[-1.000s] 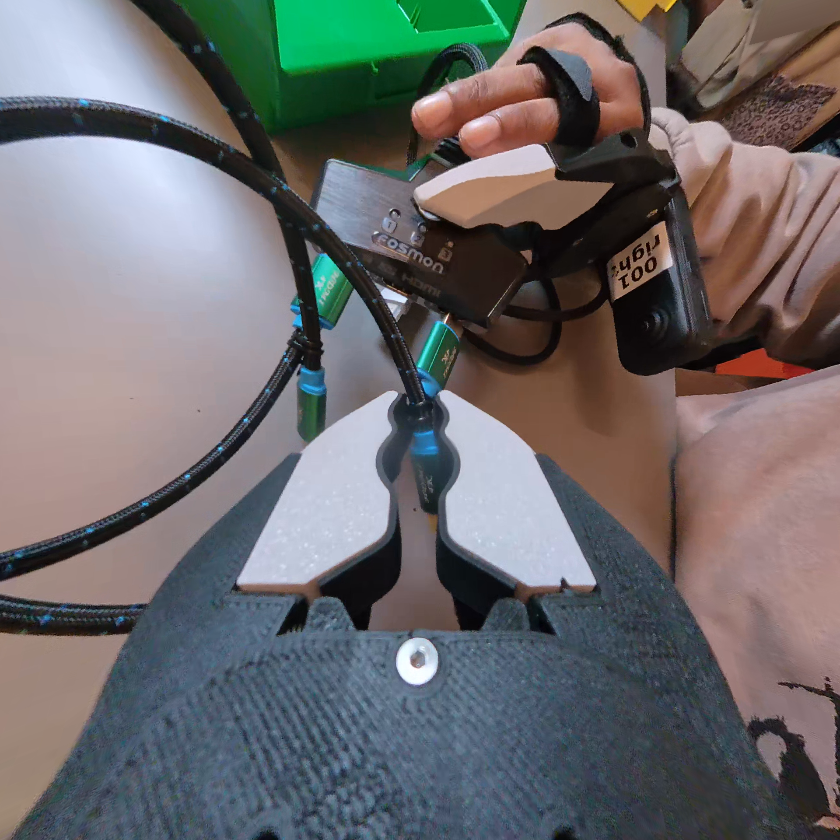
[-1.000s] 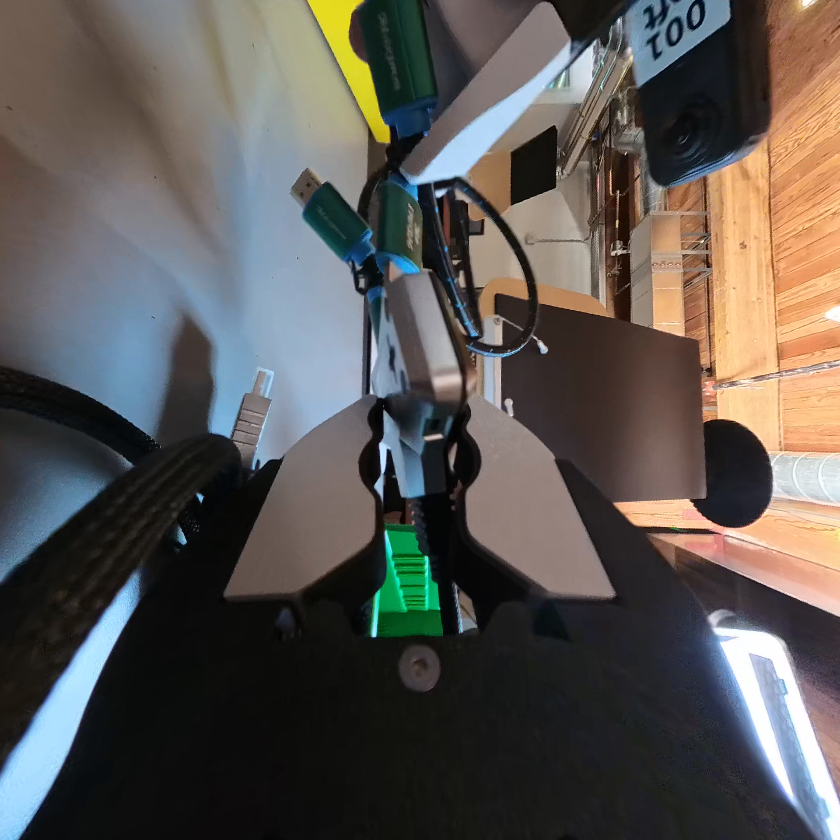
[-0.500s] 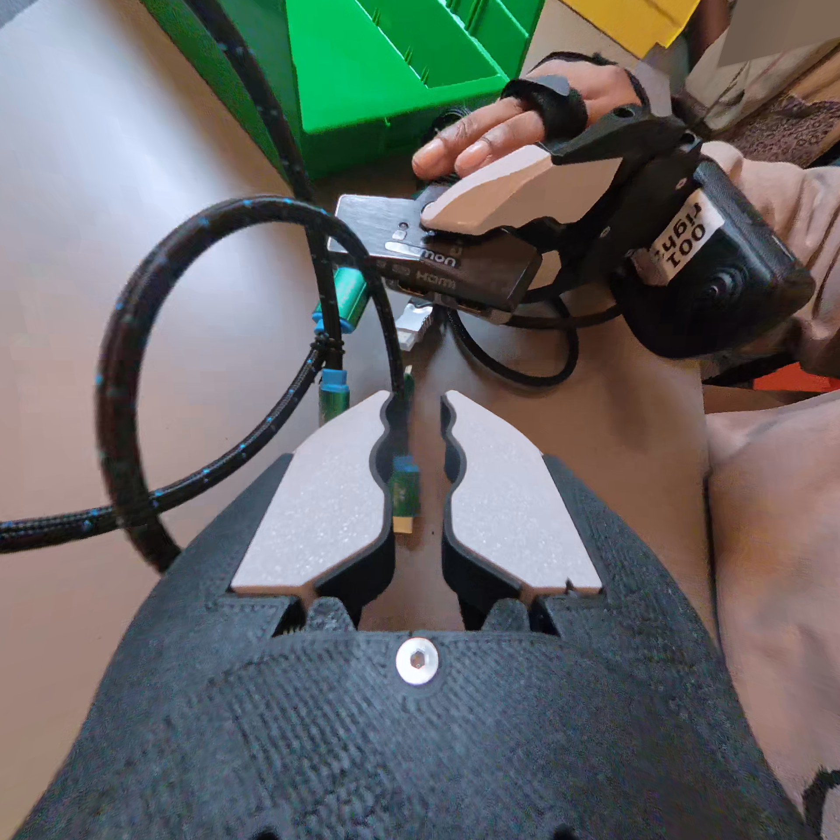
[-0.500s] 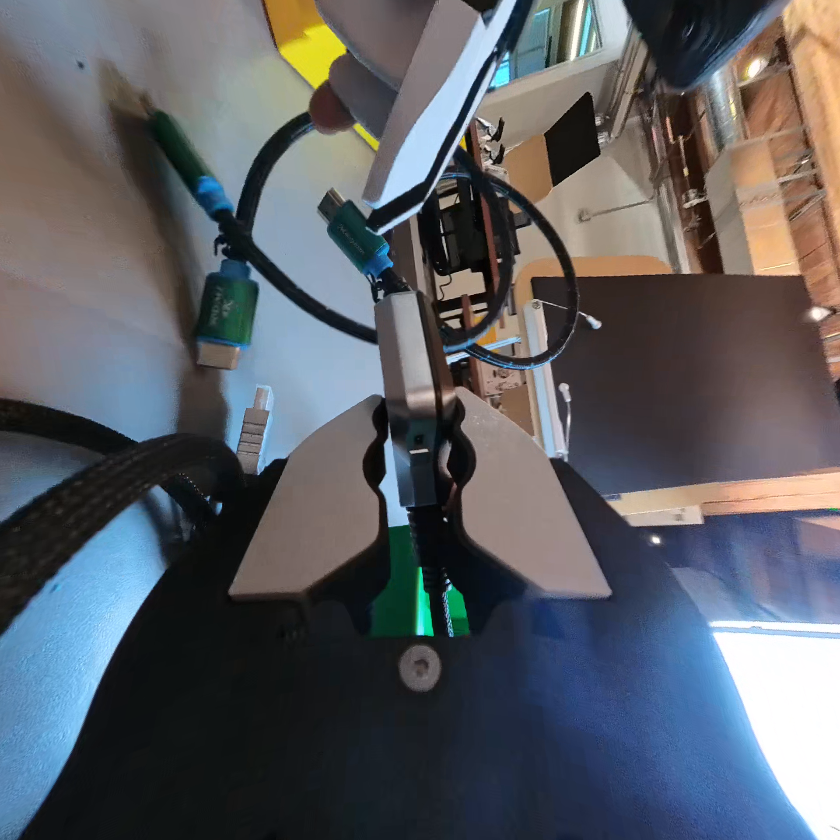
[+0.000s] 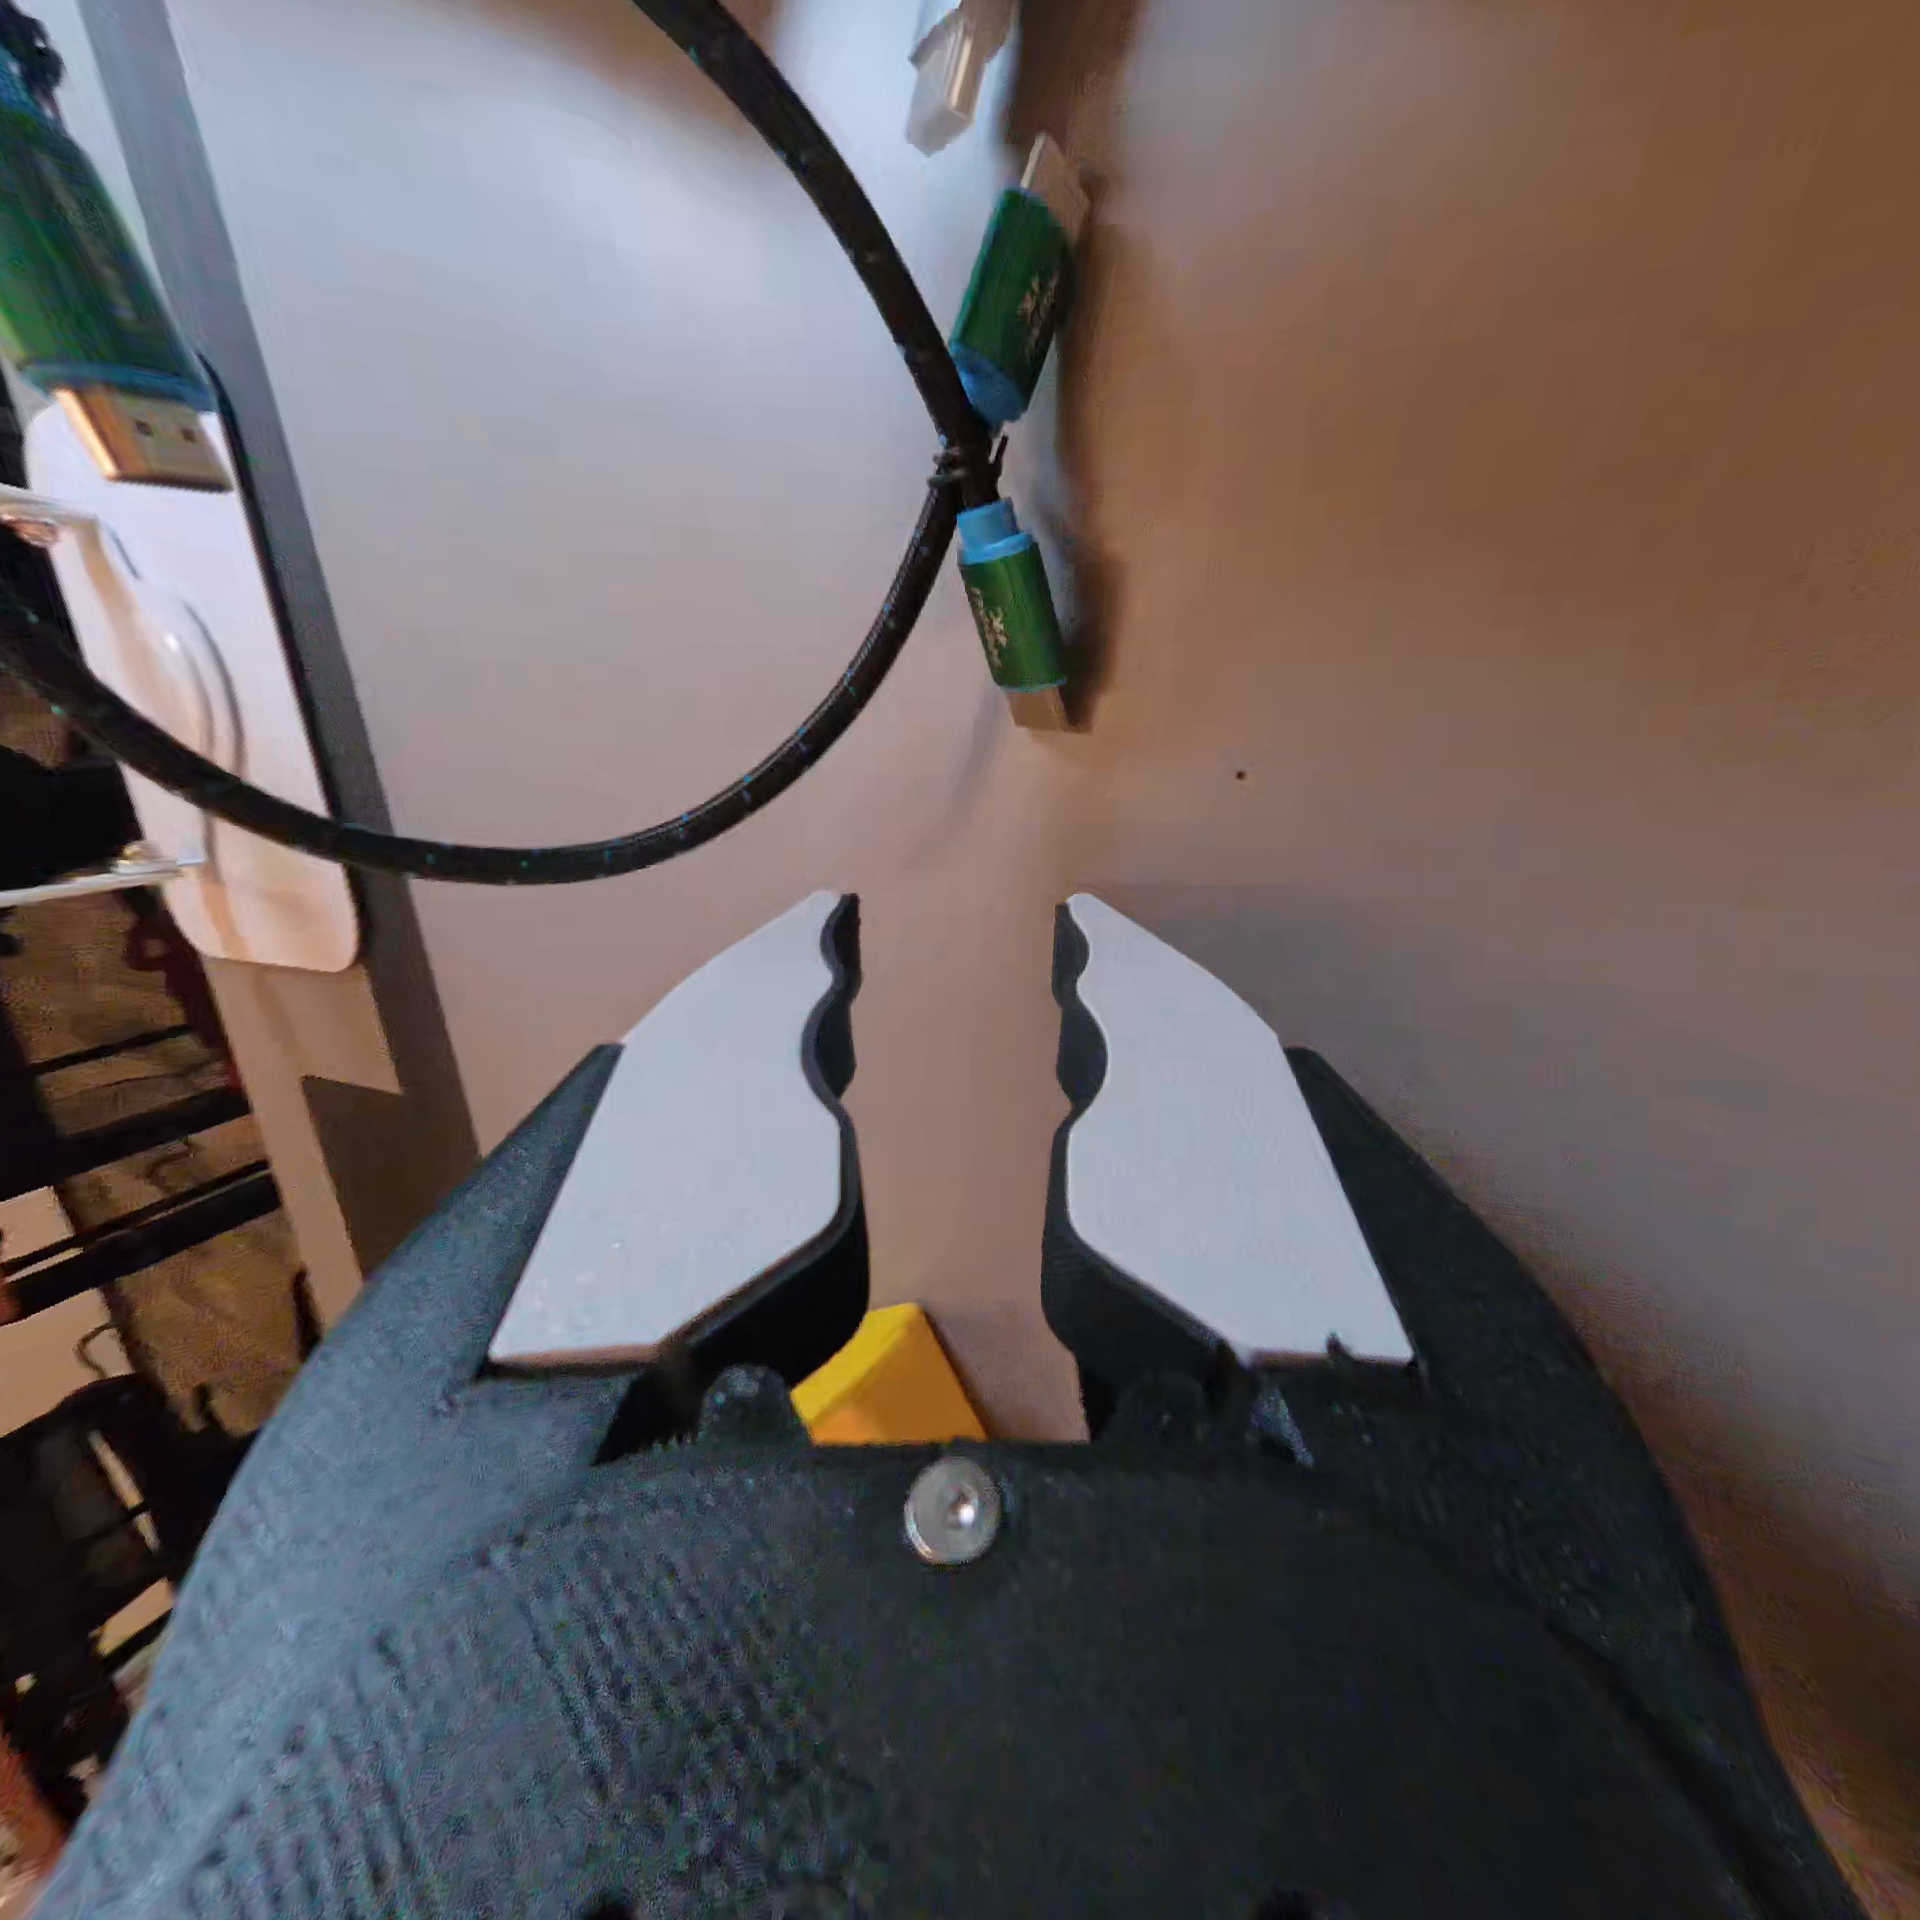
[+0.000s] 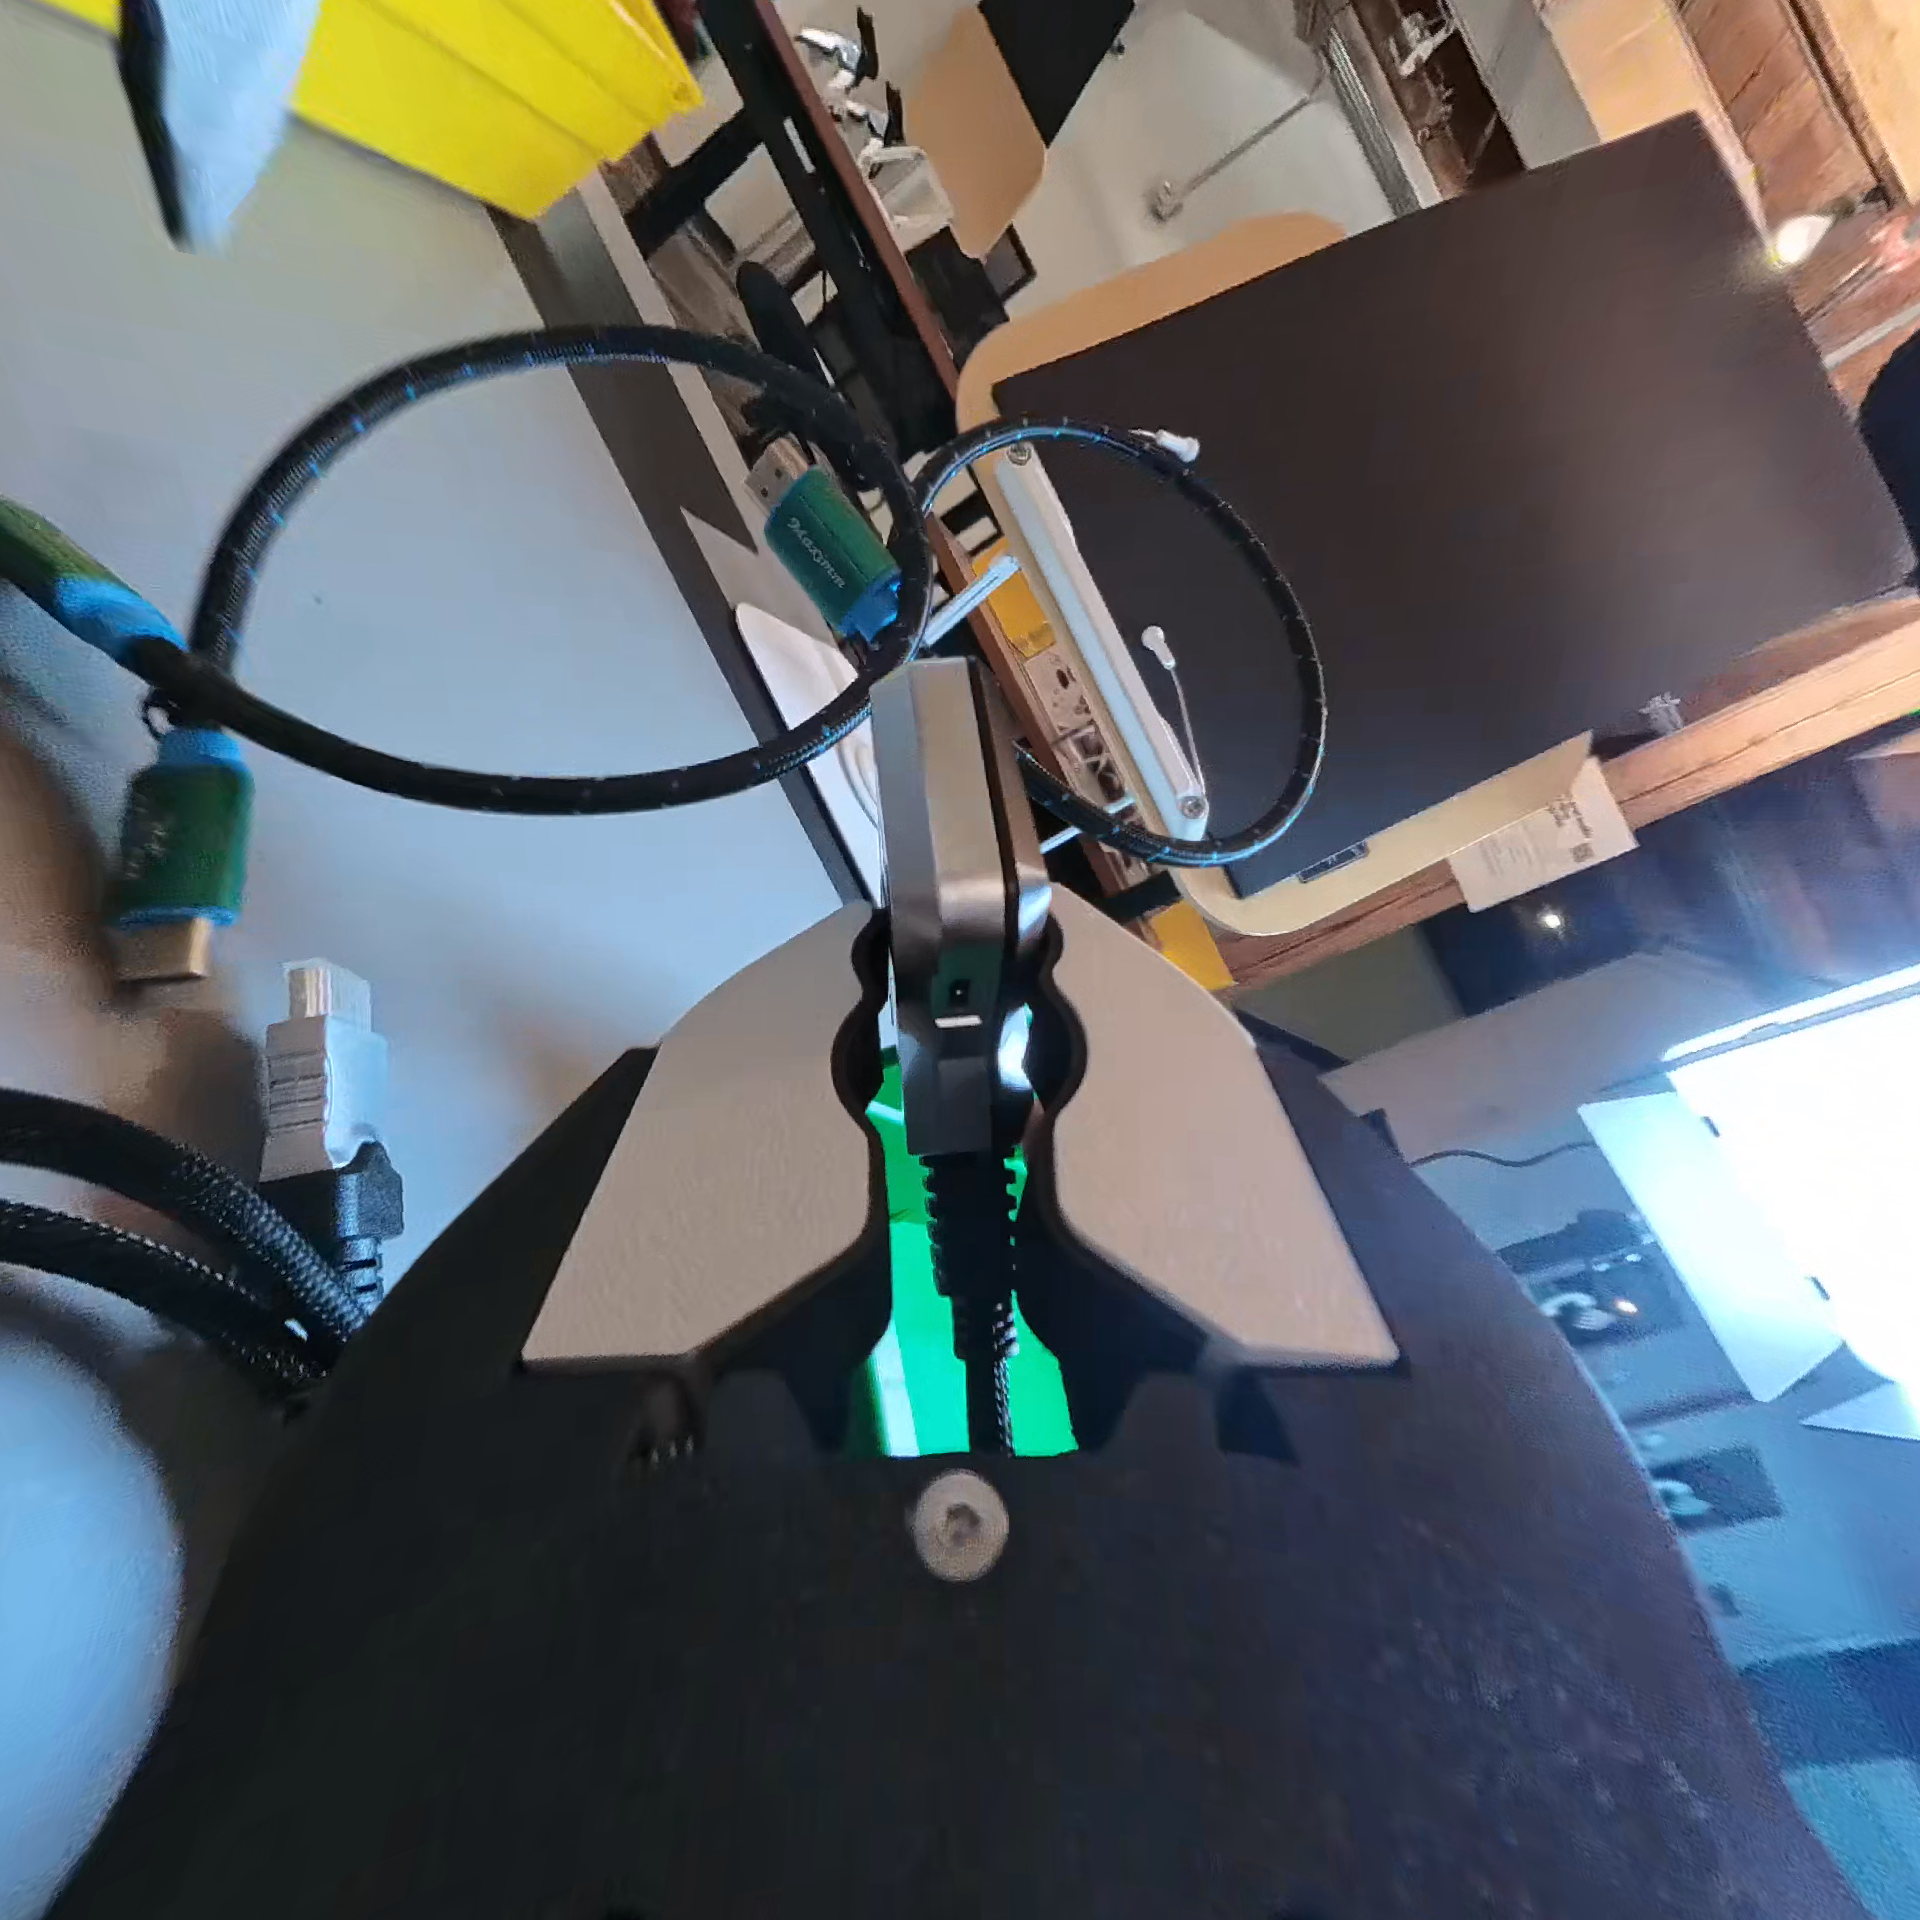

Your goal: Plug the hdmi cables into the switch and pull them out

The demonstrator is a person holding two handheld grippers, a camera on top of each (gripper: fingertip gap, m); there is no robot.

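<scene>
Pale tabletop (image 5: 582,520) lies under both claws. Ahead of the left gripper (image 5: 956,935), which is spread wide and empty, two green plugs (image 5: 1010,623) rest loose on their braided cable (image 5: 831,717). The right gripper (image 6: 961,935) is clenched on the switch (image 6: 940,831), lifted edge-on, probably to keep it steady; one green plug (image 6: 826,551) hangs free just beyond it.

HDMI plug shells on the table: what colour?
Green shells with blue collars; clearest in the left wrist view.
</scene>
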